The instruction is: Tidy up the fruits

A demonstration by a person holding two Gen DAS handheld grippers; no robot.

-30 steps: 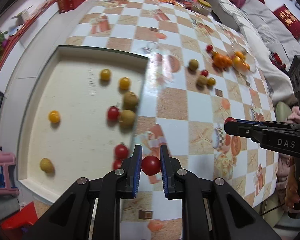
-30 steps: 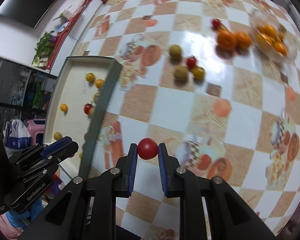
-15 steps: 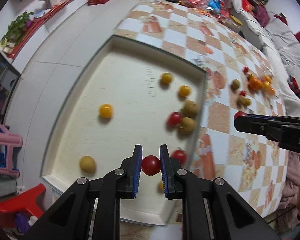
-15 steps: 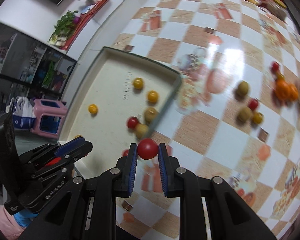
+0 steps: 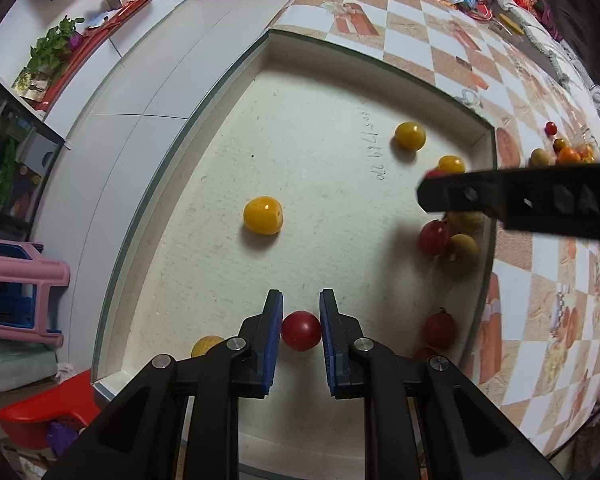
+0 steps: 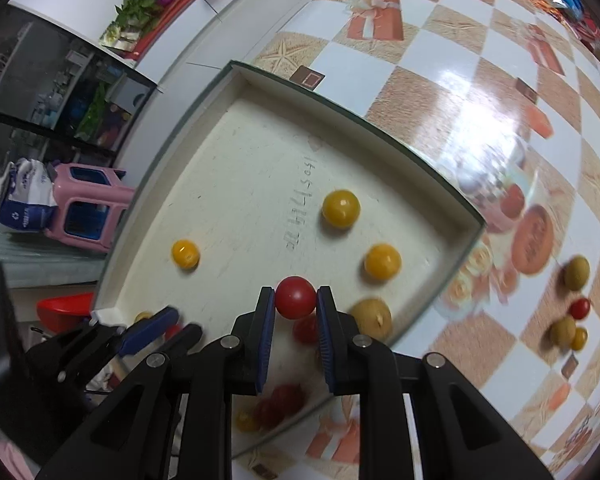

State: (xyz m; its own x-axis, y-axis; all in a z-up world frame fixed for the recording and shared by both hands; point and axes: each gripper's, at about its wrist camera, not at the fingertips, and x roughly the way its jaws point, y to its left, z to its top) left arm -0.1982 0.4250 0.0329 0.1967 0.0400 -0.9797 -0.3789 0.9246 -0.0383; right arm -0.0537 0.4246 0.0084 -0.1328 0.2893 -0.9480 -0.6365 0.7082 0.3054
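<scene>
Over the white tray [image 5: 324, 128], left gripper [image 5: 300, 320] and right gripper [image 6: 295, 307] each pinch a red cherry tomato [image 5: 301, 330]; delivery step; next: lower, release among the tray's red ones.

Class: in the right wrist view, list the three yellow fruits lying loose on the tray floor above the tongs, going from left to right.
Small yellow fruit near the tray's left wall → larger yellow fruit beside the handwritten numbers → yellow fruit nearest the tray's right wall.

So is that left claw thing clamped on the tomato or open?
Shut: the left gripper has both blue pads pressed against a red cherry tomato, above the white tray.
</scene>
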